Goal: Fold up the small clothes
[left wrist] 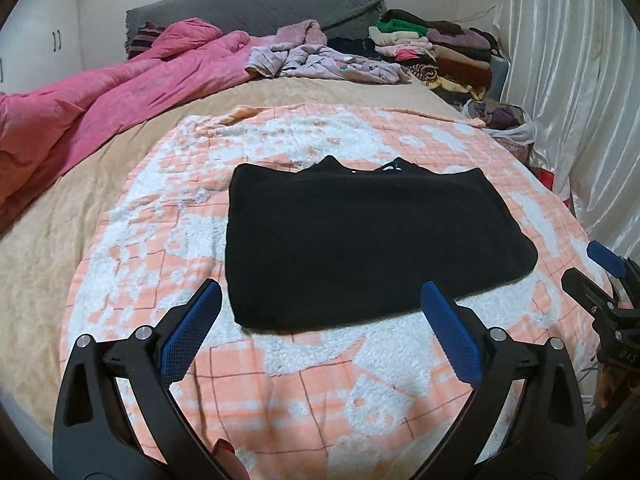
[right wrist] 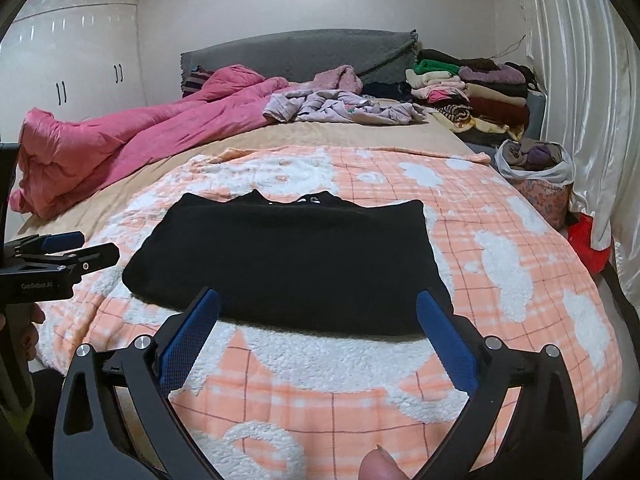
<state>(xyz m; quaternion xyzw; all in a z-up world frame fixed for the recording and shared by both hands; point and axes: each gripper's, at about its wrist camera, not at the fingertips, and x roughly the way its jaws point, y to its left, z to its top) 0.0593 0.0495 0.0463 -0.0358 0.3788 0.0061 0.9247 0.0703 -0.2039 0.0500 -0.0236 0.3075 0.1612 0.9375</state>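
A black garment point(left wrist: 360, 240) lies flat, folded into a rectangle, on an orange-and-white fleece blanket point(left wrist: 280, 380) on the bed. Its collar faces away. My left gripper point(left wrist: 320, 296) is open and empty, just short of the garment's near edge. My right gripper point(right wrist: 318, 304) is open and empty, over the near edge of the garment point(right wrist: 288, 256). The right gripper also shows at the right edge of the left wrist view point(left wrist: 592, 264). The left gripper shows at the left edge of the right wrist view point(right wrist: 84, 246).
A pink quilt point(left wrist: 100, 92) lies bunched at the far left. Loose lilac clothes point(left wrist: 320, 60) and stacks of folded clothes point(left wrist: 440, 48) sit near the grey headboard point(left wrist: 248, 8). A bag of clothes point(right wrist: 532, 164) and white curtain point(right wrist: 580, 100) stand right.
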